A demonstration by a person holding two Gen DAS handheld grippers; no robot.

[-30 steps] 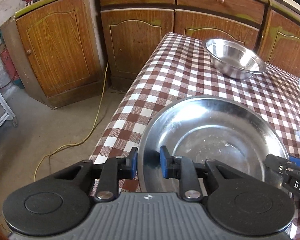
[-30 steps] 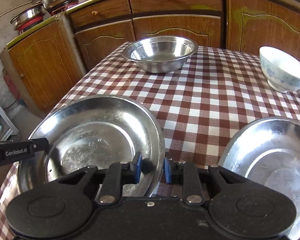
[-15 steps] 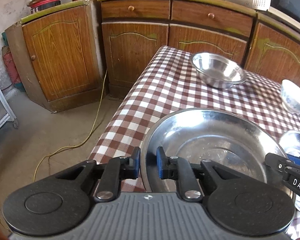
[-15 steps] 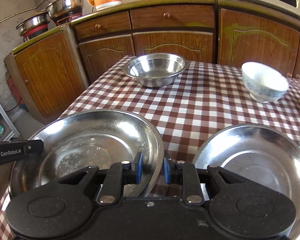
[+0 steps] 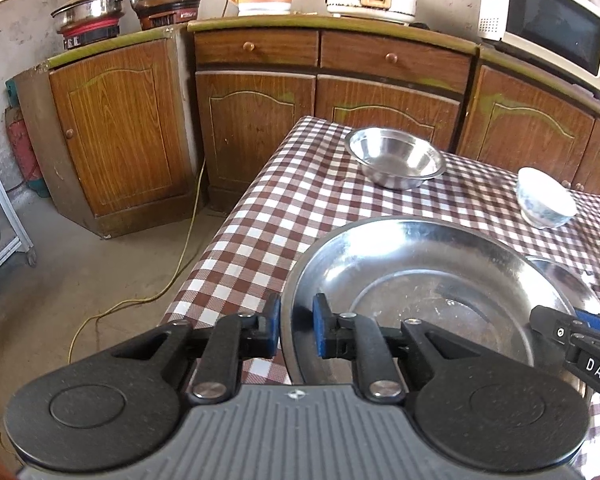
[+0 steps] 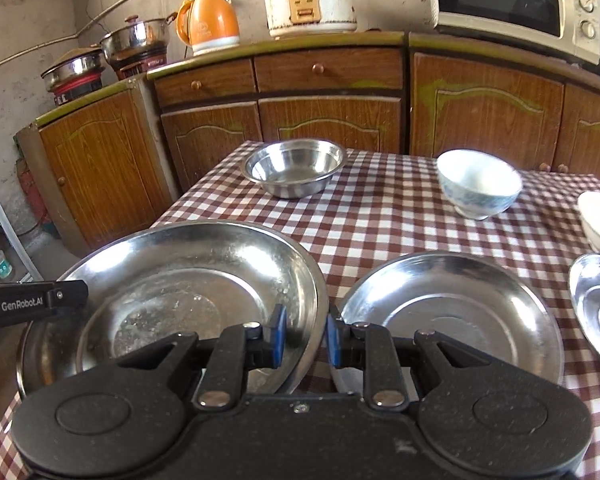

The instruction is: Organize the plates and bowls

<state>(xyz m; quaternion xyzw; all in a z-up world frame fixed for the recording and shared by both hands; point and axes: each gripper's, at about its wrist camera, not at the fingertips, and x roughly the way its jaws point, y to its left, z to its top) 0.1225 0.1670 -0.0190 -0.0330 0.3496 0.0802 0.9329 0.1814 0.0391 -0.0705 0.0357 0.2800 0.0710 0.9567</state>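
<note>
Left hand-held gripper [image 5: 296,330]: clamping near-left rim of large steel plate [image 5: 420,280].
Right hand-held gripper [image 6: 304,334]: clenching same plate's right rim.
Large steel plate: hanging tilted over checkered bench [image 6: 380,216].
Second steel plate [image 6: 452,312]: lying just beside.
Steel bowl [image 6: 296,166], white bowl [image 6: 478,182]: sitting farther back.

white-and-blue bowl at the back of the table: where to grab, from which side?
Take the white-and-blue bowl by its rim, one finger inside and one outside the wall. It stands upright, mouth up, and nothing touches it. Come from above on its near side, probably with the right tool, once that lets go of the big steel plate.
</note>
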